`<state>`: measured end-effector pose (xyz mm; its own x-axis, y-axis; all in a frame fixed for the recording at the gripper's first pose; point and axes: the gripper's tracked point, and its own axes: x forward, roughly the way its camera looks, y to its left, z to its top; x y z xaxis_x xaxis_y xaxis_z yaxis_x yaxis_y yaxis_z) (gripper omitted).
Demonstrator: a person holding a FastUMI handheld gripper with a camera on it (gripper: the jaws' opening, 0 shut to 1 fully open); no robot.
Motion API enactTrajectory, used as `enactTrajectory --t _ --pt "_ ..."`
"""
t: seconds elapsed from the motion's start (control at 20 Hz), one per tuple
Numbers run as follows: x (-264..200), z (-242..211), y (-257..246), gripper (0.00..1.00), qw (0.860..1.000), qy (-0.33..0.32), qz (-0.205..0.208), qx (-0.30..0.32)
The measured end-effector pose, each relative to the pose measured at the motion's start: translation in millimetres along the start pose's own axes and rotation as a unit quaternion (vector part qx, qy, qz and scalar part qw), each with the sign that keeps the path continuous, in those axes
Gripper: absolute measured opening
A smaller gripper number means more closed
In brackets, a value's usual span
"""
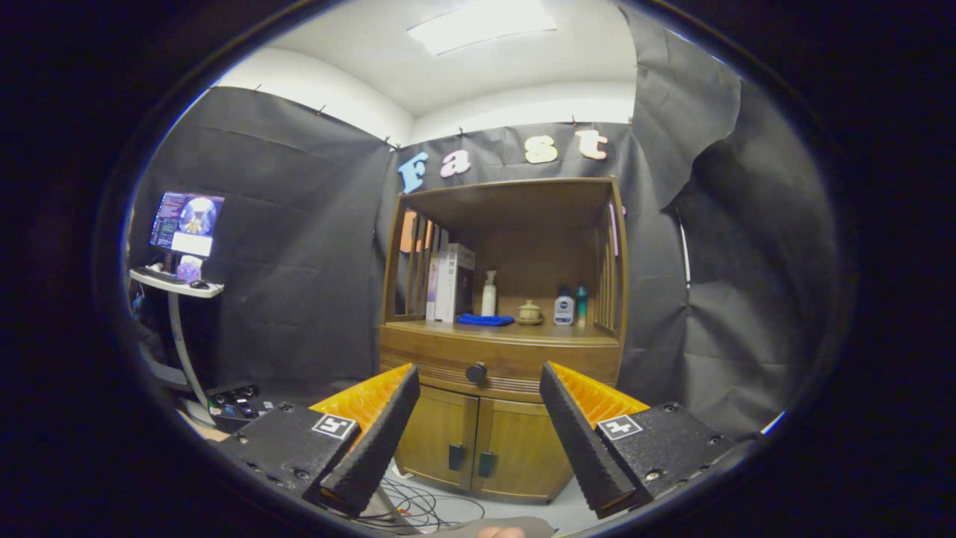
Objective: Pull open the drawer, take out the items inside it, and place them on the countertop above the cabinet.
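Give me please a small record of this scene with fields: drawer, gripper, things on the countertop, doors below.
drawer: shut, round dark knob at its front
gripper: gripper open, jaws wide apart, holding nothing; knob lies beyond and between them
countertop: books, white pump bottle, blue cloth, small lidded pot, two small bottles
doors below: two cabinet doors, both shut

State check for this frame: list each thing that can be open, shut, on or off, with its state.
gripper: jaws open, empty, well short of the cabinet
drawer: shut, its knob between the jaws, beyond them
cabinet doors: both shut
monitor: on
ceiling light: on
pump bottle: upright on the countertop
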<state>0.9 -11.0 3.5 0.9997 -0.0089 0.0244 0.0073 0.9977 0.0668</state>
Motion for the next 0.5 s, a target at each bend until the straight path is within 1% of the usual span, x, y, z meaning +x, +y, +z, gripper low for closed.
enactTrajectory --t 0.1,0.25,0.35,0.5 --pt "0.5 -2.4 1.2 1.00 1.000 0.001 0.001 -0.003" --pt "15.5 -4.6 -10.0 1.00 1.000 -0.003 -0.027 0.004" --pt "41.7 -9.6 -10.7 1.00 0.999 0.005 -0.042 0.020" --pt "97.4 -7.7 -9.7 1.00 0.998 0.013 -0.059 0.017"
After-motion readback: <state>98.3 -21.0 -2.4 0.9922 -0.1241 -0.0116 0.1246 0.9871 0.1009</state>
